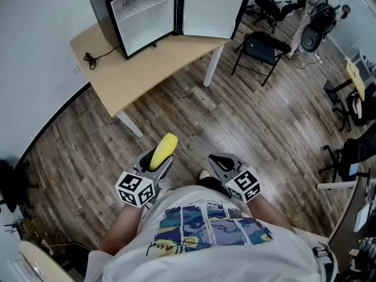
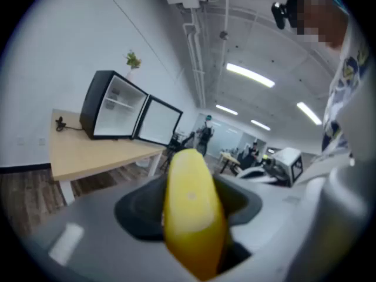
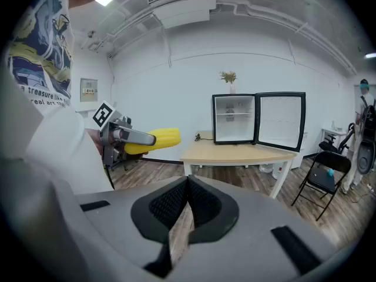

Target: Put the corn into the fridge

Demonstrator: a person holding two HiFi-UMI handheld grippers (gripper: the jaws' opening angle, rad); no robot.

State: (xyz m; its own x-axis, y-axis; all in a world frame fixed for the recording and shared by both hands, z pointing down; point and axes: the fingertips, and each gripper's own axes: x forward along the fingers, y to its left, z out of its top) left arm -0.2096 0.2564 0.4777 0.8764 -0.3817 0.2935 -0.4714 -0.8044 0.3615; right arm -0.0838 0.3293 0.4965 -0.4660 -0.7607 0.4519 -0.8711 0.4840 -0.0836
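Note:
A yellow corn cob (image 1: 163, 151) sticks out forward from my left gripper (image 1: 154, 168), whose jaws are shut on it. In the left gripper view the corn (image 2: 191, 207) fills the space between the jaws. The right gripper view catches the same corn (image 3: 154, 140) held off to the left. My right gripper (image 1: 224, 167) is shut with nothing in it; its pads (image 3: 187, 203) meet at the tips. The small black fridge (image 1: 141, 13) stands on a wooden table (image 1: 147, 63) ahead, its door (image 1: 211, 10) swung wide open and its white inside bare.
A black folding chair (image 1: 261, 49) stands right of the table. A black cable (image 1: 91, 57) lies on the table's left end. Office chairs and equipment crowd the far right. Wood floor lies between me and the table.

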